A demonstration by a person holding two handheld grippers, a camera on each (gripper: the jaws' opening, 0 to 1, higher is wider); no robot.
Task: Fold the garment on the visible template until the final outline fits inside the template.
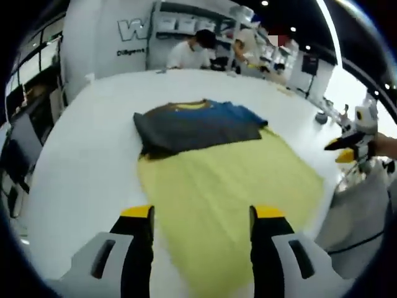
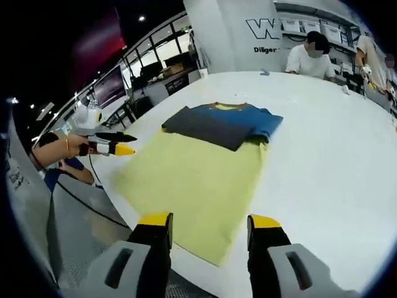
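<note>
Your left gripper view looks along its own tool (image 1: 201,214) from low over the near edge of the white desk (image 1: 93,143), facing the far wall. Your right gripper view sits off the desk's corner, aimed across it at a slant. Both views share the yellow template (image 1: 229,186), the folded garment (image 1: 198,126) and the seated people beyond.

A folded dark blue garment (image 2: 217,123) lay on the far end of a yellow template (image 2: 195,180) near the white table's (image 2: 322,155) left edge. The right gripper (image 2: 208,223) hovered open; the left gripper (image 2: 115,146) hung beyond that edge.
</note>
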